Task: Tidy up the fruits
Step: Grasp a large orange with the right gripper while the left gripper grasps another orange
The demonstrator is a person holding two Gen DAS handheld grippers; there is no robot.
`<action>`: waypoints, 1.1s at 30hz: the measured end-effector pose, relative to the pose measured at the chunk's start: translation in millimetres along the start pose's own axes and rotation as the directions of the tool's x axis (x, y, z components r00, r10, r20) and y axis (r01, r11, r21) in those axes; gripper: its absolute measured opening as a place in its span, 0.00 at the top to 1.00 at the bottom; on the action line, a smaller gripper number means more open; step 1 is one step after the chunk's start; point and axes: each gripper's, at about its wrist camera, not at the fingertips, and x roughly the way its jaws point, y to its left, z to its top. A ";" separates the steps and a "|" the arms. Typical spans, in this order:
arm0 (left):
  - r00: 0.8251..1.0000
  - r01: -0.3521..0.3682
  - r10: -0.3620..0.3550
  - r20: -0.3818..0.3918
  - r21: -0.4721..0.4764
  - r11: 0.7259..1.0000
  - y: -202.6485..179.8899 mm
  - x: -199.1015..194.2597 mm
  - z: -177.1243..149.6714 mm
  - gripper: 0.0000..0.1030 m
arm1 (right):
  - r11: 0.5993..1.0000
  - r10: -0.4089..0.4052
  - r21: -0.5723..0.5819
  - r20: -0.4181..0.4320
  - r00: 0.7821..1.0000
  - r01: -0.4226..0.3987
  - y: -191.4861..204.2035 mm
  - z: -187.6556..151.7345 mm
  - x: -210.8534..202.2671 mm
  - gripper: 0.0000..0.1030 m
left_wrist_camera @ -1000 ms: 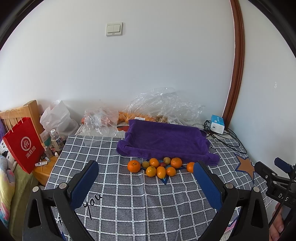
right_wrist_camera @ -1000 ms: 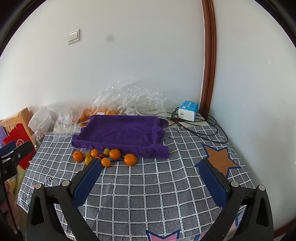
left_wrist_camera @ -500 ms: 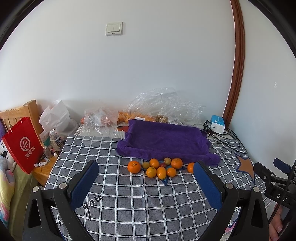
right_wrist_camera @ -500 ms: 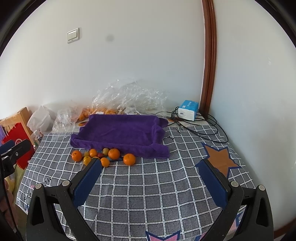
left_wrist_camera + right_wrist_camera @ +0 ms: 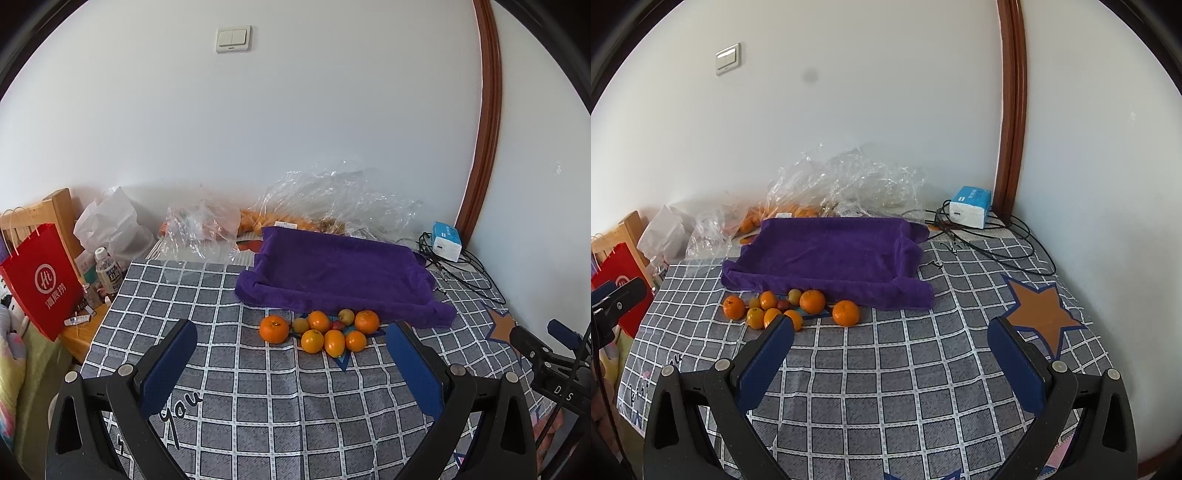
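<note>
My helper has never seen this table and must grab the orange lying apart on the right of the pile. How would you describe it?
Find the purple towel-covered tray on the checked tablecloth. Along its near edge lies a cluster of small fruits. The lone orange sits on the cloth right of that cluster, with a clear gap around it, while the others are bunched together.

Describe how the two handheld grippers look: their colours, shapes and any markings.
Both are alike. The left gripper has a black frame with triangular cut-outs, silver screw heads, and two flat fingers faced with dark blue pads. The right gripper has the same black frame and blue-padded fingers. Seen from the left wrist, its body bears the white letters "D.S".
</note>
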 end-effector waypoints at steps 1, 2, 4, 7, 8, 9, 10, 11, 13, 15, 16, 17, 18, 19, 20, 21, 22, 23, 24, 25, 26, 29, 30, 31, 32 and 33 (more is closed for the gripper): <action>1.000 0.000 0.000 -0.005 -0.001 1.000 1.7 4.2 -1.3 0.00 | 1.000 0.002 -0.002 0.002 1.000 -0.002 0.3 -0.5 2.6 0.00; 1.000 -0.001 0.001 -0.010 -0.004 1.000 4.0 8.9 -3.0 0.00 | 1.000 0.002 -0.006 0.003 1.000 -0.002 0.8 -1.2 6.4 0.00; 1.000 0.002 -0.002 -0.019 -0.013 1.000 7.9 17.9 -7.1 0.00 | 1.000 -0.002 -0.015 -0.008 1.000 0.002 1.9 -3.2 15.7 0.00; 0.999 0.008 -0.009 -0.039 -0.031 0.999 13.6 31.8 -14.2 0.00 | 1.000 0.004 -0.028 -0.023 1.000 -0.004 4.3 -7.3 31.3 0.00; 0.999 0.012 -0.014 -0.045 -0.037 0.999 15.8 36.7 -16.6 0.00 | 1.000 0.001 -0.029 -0.028 1.000 -0.001 5.0 -8.7 36.6 0.00; 0.999 0.015 -0.017 -0.050 -0.042 0.999 18.0 41.2 -18.6 0.00 | 1.000 -0.002 -0.031 -0.033 0.999 0.001 5.9 -10.2 42.0 0.00; 0.998 0.017 -0.020 -0.055 -0.046 0.999 20.2 45.8 -20.6 0.00 | 1.000 -0.001 -0.031 -0.042 0.999 0.000 6.7 -11.7 47.8 0.00; 0.998 0.020 -0.024 -0.064 -0.049 0.999 22.4 50.1 -22.5 0.00 | 1.000 0.001 -0.030 -0.052 0.999 -0.002 7.2 -12.9 53.1 0.00; 0.996 0.027 -0.031 -0.086 -0.051 0.998 27.0 60.4 -26.0 0.01 | 1.000 0.009 -0.023 -0.080 0.997 -0.011 7.3 -15.3 65.3 0.00; 0.995 0.018 -0.023 -0.093 -0.053 0.998 31.5 68.5 -28.3 0.01 | 0.999 0.029 -0.017 -0.124 0.992 -0.031 7.9 -16.6 77.9 0.02; 0.995 0.015 -0.020 -0.095 -0.053 0.999 33.6 72.0 -29.2 0.01 | 0.999 0.032 -0.015 -0.140 0.990 -0.035 8.7 -17.2 84.0 0.03; 0.995 0.017 -0.022 -0.102 -0.055 0.998 36.5 76.4 -29.9 0.02 | 0.999 0.027 -0.017 -0.150 0.988 -0.030 9.7 -17.7 89.8 0.03; 0.994 0.021 -0.027 -0.110 -0.062 0.998 39.8 80.6 -30.8 0.02 | 1.000 0.023 -0.018 -0.154 0.988 -0.026 10.2 -18.7 94.5 0.04; 0.992 0.023 -0.031 -0.121 -0.070 0.997 43.0 85.0 -32.0 0.02 | 0.999 0.023 -0.020 -0.163 0.986 -0.027 10.7 -19.5 100.0 0.05; 0.991 0.023 -0.033 -0.133 -0.078 0.997 46.6 89.9 -33.0 0.02 | 0.999 0.029 -0.020 -0.176 0.984 -0.033 11.3 -20.1 105.7 0.05; 0.989 0.024 -0.036 -0.141 -0.084 0.996 49.8 94.2 -34.5 0.02 | 0.999 0.036 -0.018 -0.188 0.981 -0.040 11.5 -20.7 110.6 0.06; 0.989 0.024 -0.036 -0.145 -0.086 0.996 52.3 97.4 -35.9 0.02 | 0.999 0.045 -0.016 -0.203 0.978 -0.049 11.7 -21.6 116.7 0.06; 0.988 0.023 -0.035 -0.147 -0.085 0.996 54.9 100.9 -37.5 0.02 | 0.999 0.048 -0.014 -0.216 0.975 -0.053 12.1 -22.8 122.1 0.06; 0.988 0.023 -0.036 -0.152 -0.082 0.996 56.9 103.5 -38.8 0.02 | 0.998 0.051 -0.014 -0.230 0.972 -0.056 12.9 -24.4 128.2 0.08; 0.987 0.024 -0.036 -0.158 -0.076 0.997 58.5 106.4 -40.3 0.02 | 0.998 0.052 -0.017 -0.239 0.970 -0.058 14.3 -25.8 132.3 0.11; 0.986 0.024 -0.035 -0.165 -0.069 0.997 60.3 109.6 -41.9 0.02 | 0.998 0.051 -0.020 -0.246 0.968 -0.058 15.3 -26.9 136.5 0.12; 0.980 0.023 -0.038 -0.198 -0.076 0.997 67.3 118.6 -46.8 0.02 | 0.998 0.048 -0.022 -0.253 0.966 -0.055 16.8 -29.2 146.8 0.17; 0.978 0.022 -0.039 -0.207 -0.084 0.996 69.9 121.6 -48.5 0.02 | 0.998 0.053 -0.018 -0.252 0.966 -0.060 16.6 -29.3 149.5 0.20; 0.976 0.020 -0.039 -0.214 -0.090 0.996 72.0 124.3 -50.0 0.02 | 0.998 0.062 -0.014 -0.251 0.966 -0.068 16.7 -29.3 152.9 0.23; 0.974 0.019 -0.040 -0.221 -0.097 0.995 73.9 127.1 -51.0 0.03 | 0.997 0.069 -0.009 -0.252 0.965 -0.074 17.0 -29.4 155.7 0.24; 0.973 0.018 -0.040 -0.227 -0.102 0.995 75.4 128.9 -52.3 0.05 | 0.996 0.080 -0.004 -0.253 0.964 -0.084 18.1 -29.4 159.3 0.26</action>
